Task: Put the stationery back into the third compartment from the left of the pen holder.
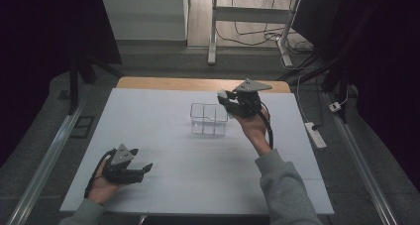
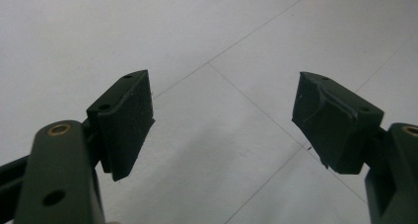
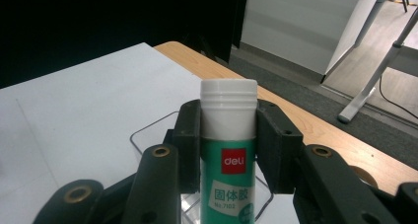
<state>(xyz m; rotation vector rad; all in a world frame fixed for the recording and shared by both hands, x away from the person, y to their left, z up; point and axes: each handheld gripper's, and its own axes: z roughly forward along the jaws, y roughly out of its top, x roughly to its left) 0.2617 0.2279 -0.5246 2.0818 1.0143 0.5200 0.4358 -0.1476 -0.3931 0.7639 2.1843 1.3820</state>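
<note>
A green and white glue stick (image 3: 228, 150) with a white cap is clamped between the jaws of my right gripper (image 3: 228, 135). In the high view that right gripper (image 1: 227, 99) is held in the air just right of and above a clear plastic organizer box (image 1: 208, 119) with compartments; the glue stick (image 1: 223, 95) pokes out to the left. The box's rim (image 3: 148, 135) shows below the jaws in the right gripper view. My left gripper (image 1: 144, 169) rests low over the white table near the front left, jaws open and empty, pads (image 2: 125, 120) wide apart.
A white mat (image 1: 163, 155) covers the table, with a wooden edge (image 1: 198, 84) at the far side. Beyond it stand a desk frame (image 1: 214, 31) and floor cables; a power strip (image 1: 315, 134) lies on the floor at right.
</note>
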